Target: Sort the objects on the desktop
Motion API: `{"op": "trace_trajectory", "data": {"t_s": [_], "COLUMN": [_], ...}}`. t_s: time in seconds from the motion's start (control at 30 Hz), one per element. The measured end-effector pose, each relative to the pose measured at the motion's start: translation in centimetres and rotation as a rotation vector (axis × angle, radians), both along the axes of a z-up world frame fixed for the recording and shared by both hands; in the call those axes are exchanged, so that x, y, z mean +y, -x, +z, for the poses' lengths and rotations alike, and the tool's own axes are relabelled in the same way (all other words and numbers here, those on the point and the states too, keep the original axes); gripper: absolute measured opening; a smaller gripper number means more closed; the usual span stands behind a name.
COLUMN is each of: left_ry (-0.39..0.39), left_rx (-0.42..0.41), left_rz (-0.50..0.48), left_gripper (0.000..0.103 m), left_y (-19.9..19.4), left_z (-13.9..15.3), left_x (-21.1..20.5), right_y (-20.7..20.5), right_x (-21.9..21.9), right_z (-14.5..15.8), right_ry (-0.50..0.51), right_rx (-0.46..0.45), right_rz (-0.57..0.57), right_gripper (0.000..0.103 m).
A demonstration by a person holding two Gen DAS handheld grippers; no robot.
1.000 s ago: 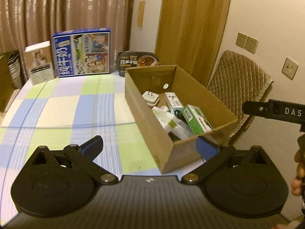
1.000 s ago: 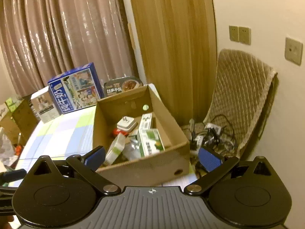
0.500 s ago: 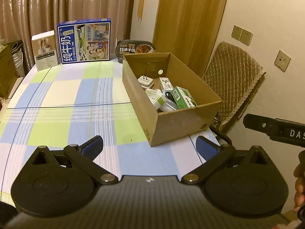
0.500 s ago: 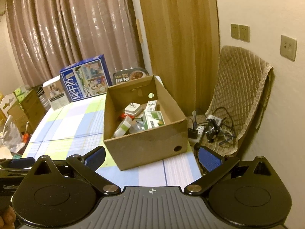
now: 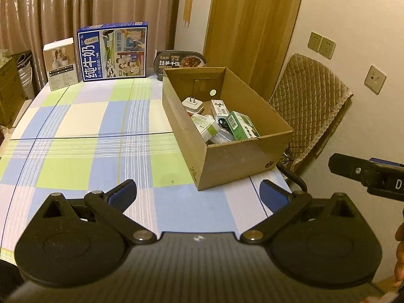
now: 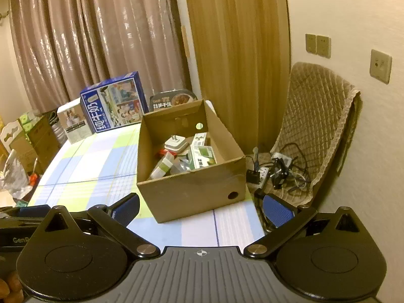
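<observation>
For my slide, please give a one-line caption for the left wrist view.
Open left tool above checked tablecloth, facing brown cardboard box filled with small packages.

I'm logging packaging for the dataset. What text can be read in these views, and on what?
"纯牛奶" and "1955": blue milk carton box.
"芋干饭": black oval meal tray.
"GenR", cut off: black left gripper body.
"D", cut off: black right gripper body.
Green box in cardboard box: too small.
</observation>
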State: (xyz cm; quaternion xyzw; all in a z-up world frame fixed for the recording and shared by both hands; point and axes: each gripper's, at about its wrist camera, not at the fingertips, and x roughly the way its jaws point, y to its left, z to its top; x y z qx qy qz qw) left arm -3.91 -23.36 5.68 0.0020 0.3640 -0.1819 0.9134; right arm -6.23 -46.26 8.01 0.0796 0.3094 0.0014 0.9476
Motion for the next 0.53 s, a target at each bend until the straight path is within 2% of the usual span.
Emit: {"op": "trace_trajectory", "data": {"t_s": [0.53], "left_ry": [0.019], "left_rx": [0.016], "left_rz": [0.002], "left_gripper": [0.102], "left_y": [-0.71], "left_z": [-0.56], "left_x": [0.40], "right_y": [-0.24], "right_x": [0.91], "right_z": [-0.42], "right_ry": [0.030], "right_rx": [0.012], "right_rz": [0.015], "right_gripper": [0.101]}}
